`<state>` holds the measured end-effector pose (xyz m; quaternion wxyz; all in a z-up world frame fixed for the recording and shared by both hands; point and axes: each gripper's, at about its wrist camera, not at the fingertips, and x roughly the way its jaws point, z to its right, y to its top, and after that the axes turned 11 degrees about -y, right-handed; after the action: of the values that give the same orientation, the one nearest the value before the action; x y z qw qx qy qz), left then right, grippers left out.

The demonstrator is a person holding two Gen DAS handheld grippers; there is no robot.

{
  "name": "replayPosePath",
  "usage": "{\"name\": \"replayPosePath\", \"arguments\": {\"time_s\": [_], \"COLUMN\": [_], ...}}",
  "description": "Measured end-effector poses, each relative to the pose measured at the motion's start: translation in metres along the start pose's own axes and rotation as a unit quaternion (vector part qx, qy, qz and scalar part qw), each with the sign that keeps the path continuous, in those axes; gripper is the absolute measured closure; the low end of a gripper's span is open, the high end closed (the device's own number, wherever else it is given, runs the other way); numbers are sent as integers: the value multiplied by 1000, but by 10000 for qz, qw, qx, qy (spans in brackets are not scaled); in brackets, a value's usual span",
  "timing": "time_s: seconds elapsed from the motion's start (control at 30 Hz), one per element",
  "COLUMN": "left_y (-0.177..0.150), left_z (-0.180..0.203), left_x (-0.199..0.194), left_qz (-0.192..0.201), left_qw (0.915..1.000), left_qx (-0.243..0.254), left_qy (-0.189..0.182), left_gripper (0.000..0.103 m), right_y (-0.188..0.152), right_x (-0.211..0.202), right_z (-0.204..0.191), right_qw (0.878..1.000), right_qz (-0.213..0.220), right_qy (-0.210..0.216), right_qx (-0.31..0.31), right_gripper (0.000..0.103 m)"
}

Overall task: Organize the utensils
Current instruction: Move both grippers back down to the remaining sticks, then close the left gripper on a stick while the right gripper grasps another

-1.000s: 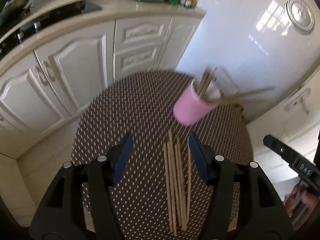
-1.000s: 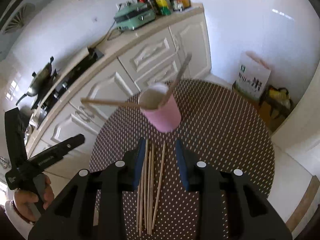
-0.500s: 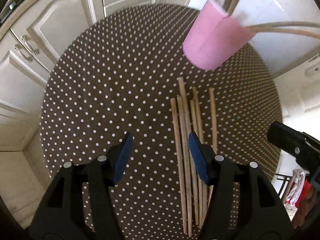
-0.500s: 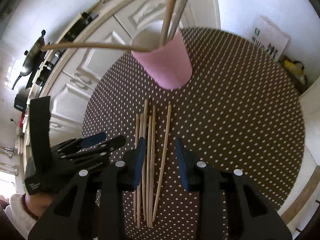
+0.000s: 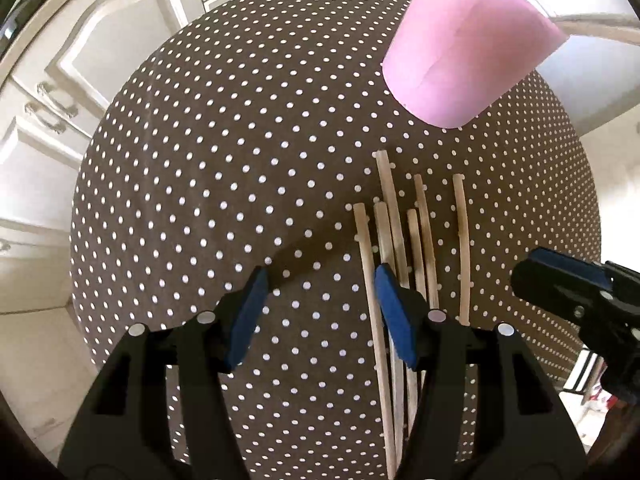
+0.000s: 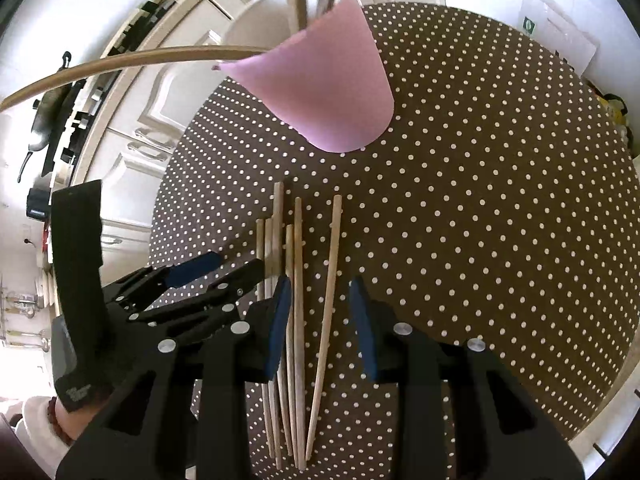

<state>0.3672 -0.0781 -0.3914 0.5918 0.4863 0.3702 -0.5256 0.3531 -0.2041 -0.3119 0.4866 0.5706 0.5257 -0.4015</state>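
Note:
Several wooden chopsticks [image 5: 400, 240] lie side by side on the round brown polka-dot table [image 5: 220, 160]; they also show in the right wrist view [image 6: 296, 280]. A pink cup [image 5: 460, 52] holding a few chopsticks stands just beyond them, also in the right wrist view [image 6: 324, 88]. My left gripper [image 5: 320, 300] is open and empty, low over the table, its right finger over the leftmost sticks. My right gripper [image 6: 318, 320] is open and empty, its jaws either side of the rightmost sticks. Each gripper shows in the other's view, the right gripper [image 5: 568, 292] and the left gripper [image 6: 208, 276].
White kitchen cabinets [image 5: 60, 92] and a counter with a stove and pan [image 6: 44, 120] stand beyond the table's left side. White tiled wall and a paper bag [image 6: 560, 36] lie past the far right edge. The table edge [image 6: 616, 392] curves close on the right.
Both grippers have come down and forward over the loose chopsticks, closer to the table and the pink cup. Both stay open.

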Motion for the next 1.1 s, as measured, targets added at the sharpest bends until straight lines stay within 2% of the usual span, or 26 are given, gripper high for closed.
{"name": "replayPosePath", "arguments": {"time_s": [0.1,0.23,0.4,0.57,0.63,0.7,0.73,0.8,0.93,1.1], "left_y": [13,21,15,17,17,17,12,5,6,4], "left_z": [13,27,19,20,18,17,11,-3,-5,-17], "left_x": [11,17,7,11,11,10,6,1,-9,-40], "left_qz": [-111,-115,-63,-31,-19,-20,-27,-30,71,365], "left_qw": [9994,9991,9994,9995,9997,9998,9998,9999,10000,9982], "left_qx": [211,260,148,139,103,67,46,26,-41,-265], "left_qy": [266,319,311,294,240,207,178,138,-53,-404], "left_gripper": [47,52,70,77,82,92,93,97,98,98], "right_y": [4,12,22,27,29,31,32,34,34,27], "right_x": [7,19,32,43,44,47,48,50,48,25], "right_z": [4,3,-4,-19,-25,-30,-32,-33,-22,-12], "right_qw": [9999,9994,9984,9964,9951,9939,9936,9936,9964,9994], "right_qz": [-137,-321,-498,-564,-540,-504,-502,-519,-557,-192], "right_qy": [-24,-104,-262,-579,-743,-870,-896,-880,-614,-261], "right_qx": [68,77,1,-245,-360,-443,-468,-472,-201,-89], "right_gripper": [74,74,77,81,84,91,92,96,99,99]}}
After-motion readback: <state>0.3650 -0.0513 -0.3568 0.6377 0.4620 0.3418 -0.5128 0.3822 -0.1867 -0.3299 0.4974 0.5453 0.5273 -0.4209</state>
